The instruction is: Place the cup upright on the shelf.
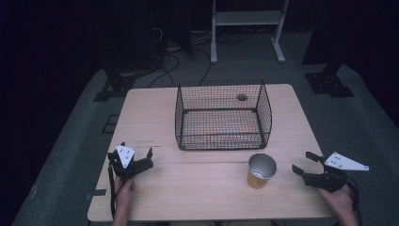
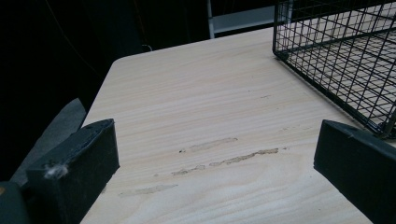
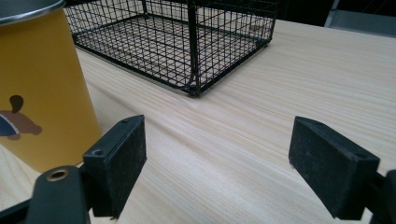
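A yellow cup [image 1: 261, 170] with a metal rim and a small brown picture on its side [image 3: 37, 93] stands upright near the table's front, to the right of centre. Behind it sits a black wire basket [image 1: 221, 139], with nothing that I can make out inside. My left gripper [image 1: 131, 154] rests low over the front left of the table, jaws wide apart above bare wood [image 2: 215, 154]. My right gripper [image 1: 303, 162] is at the front right edge, open and holding nothing [image 3: 217, 158]. The cup stands just off its left jaw, apart from it.
The light wooden table [image 1: 188, 197] has faint scuff marks ahead of the left gripper. The basket's corner [image 2: 336, 51] lies to that gripper's right and its near corner [image 3: 194, 88] ahead of the right one. Dark stands and cables surround the table.
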`<state>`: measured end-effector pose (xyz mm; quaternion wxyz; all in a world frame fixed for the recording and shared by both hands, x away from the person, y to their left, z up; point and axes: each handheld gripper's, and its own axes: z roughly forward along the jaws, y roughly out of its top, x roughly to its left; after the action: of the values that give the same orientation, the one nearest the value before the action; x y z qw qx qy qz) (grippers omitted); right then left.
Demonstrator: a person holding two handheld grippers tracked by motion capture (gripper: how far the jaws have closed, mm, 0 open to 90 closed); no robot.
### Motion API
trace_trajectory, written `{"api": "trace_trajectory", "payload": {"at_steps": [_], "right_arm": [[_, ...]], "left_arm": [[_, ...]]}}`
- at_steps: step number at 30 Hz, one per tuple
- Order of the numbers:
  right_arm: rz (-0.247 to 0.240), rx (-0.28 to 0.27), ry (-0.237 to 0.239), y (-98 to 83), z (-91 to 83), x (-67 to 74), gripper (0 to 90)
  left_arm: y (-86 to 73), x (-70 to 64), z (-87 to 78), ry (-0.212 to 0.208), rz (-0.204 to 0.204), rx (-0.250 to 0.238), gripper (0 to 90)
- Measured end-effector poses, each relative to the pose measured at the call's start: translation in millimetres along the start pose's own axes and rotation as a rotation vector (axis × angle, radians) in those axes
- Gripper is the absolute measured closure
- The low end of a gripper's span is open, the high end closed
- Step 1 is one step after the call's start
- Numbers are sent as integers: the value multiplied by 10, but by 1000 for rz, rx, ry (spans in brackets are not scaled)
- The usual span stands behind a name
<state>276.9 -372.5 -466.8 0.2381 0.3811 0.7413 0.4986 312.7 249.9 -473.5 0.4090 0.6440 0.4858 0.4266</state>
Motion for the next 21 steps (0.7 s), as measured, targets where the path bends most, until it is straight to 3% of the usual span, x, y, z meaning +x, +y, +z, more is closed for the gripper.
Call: {"api": "trace_trajectory", "payload": {"at_steps": [8, 12, 21], "right_arm": [[-1, 6, 8, 14, -28, 38, 179], [-15, -15, 18, 67, -82, 120, 176], [-35, -6, 33, 68, -152, 234, 170]], "left_arm": [[-4, -3, -14, -5, 3, -6, 0], [-4, -7, -14, -7, 4, -8, 0], [-4, -7, -13, -6, 4, -9, 0]]}}
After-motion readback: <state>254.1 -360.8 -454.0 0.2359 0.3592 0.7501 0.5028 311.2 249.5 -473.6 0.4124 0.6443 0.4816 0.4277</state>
